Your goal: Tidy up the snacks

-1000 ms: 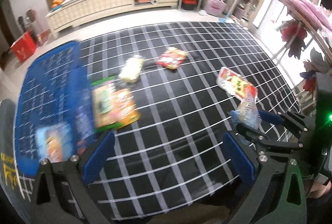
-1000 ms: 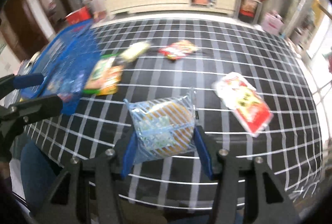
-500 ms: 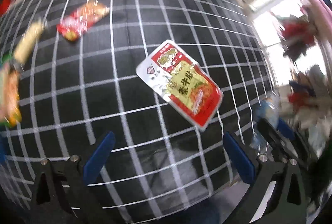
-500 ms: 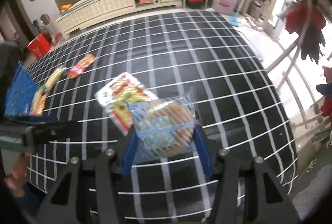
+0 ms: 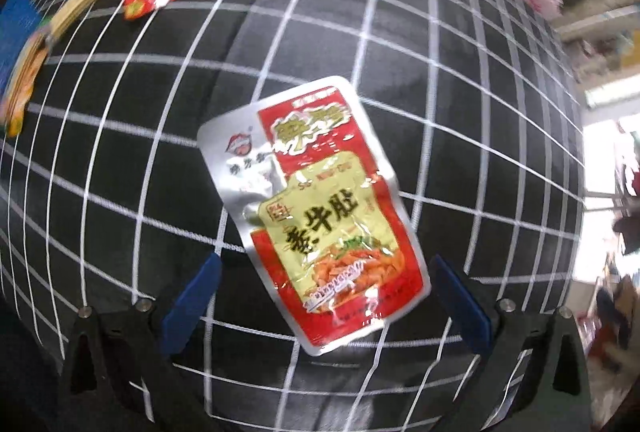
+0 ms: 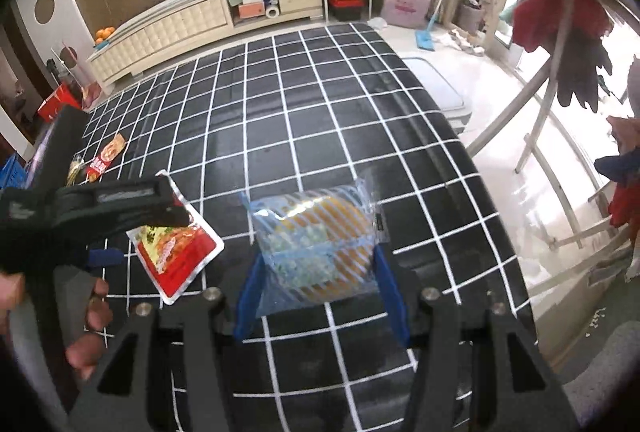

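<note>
Left gripper (image 5: 324, 296) straddles (untouched) red pouch (image 5: 316, 208).

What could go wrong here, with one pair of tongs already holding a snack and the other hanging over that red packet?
1. The flat red and silver foil packet lies flush on the black checked tablecloth; the open left tongs may slide over it or pinch the cloth.
2. The clear blue-striped bag of biscuits, squeezed in the right tongs, might get crushed or slip.
</note>
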A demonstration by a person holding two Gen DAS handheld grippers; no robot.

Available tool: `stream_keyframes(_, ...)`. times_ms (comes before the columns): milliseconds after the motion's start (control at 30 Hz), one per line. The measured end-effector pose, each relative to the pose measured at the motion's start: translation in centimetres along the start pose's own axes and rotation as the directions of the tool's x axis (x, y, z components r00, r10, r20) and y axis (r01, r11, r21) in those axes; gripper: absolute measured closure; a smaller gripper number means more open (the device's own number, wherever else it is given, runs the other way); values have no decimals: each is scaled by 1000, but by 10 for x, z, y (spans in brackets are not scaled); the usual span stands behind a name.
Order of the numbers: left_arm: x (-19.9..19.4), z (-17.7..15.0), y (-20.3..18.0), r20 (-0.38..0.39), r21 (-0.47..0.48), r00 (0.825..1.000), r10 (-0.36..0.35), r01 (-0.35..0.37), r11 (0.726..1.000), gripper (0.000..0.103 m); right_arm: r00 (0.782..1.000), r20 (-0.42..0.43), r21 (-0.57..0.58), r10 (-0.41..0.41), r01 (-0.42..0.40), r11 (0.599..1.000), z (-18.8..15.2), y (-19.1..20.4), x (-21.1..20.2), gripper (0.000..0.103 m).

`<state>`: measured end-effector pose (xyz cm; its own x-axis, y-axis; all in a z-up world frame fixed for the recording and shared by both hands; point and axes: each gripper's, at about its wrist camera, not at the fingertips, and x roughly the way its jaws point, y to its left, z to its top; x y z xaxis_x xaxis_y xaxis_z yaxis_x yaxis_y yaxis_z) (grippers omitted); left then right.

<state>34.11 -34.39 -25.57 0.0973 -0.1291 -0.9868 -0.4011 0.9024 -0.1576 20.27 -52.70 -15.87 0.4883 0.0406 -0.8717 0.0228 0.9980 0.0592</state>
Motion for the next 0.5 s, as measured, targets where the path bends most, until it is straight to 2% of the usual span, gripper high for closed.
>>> stream_keyframes(33, 5, 0, -1, -9, -30, 1000, 15, -15, 999, 0, 1000, 2, -1, 3, -3, 1000, 1, -1, 0, 45)
stream_keyframes(100, 9, -1, -9, 12, -33, 1000, 22, -22, 999, 0, 1000, 4, -2, 6, -6, 1000, 1, -2, 0, 45)
stream_keyframes(267, 20, -7, -26, 49, -25, 989, 140, -139, 990, 1, 1000, 6, -4, 10, -10, 1000, -2, -5, 0, 45)
stream_keyframes(333, 19, -11, -30, 52, -50, 987, 154, -152, 987, 11, 1000, 2, 2, 14, -14, 1000, -4, -5, -1, 45)
stream_keyframes(367, 16, -13, -28, 45, -60, 987, 157, -154, 986, 26, 1000, 0, 5, 14, -14, 1000, -5, -6, -1, 45)
stream_keyframes(400, 13, -13, -27, 34, -68, 986, 162, -159, 985, 34, 1000, -2, 7, 16, -16, 1000, -6, -7, -1, 45)
stream_keyframes(500, 12, -9, -25, -1, -45, 988, 156, -156, 987, 46, 999, -16, 28, 32, -32, 999, -8, -10, 1, 45)
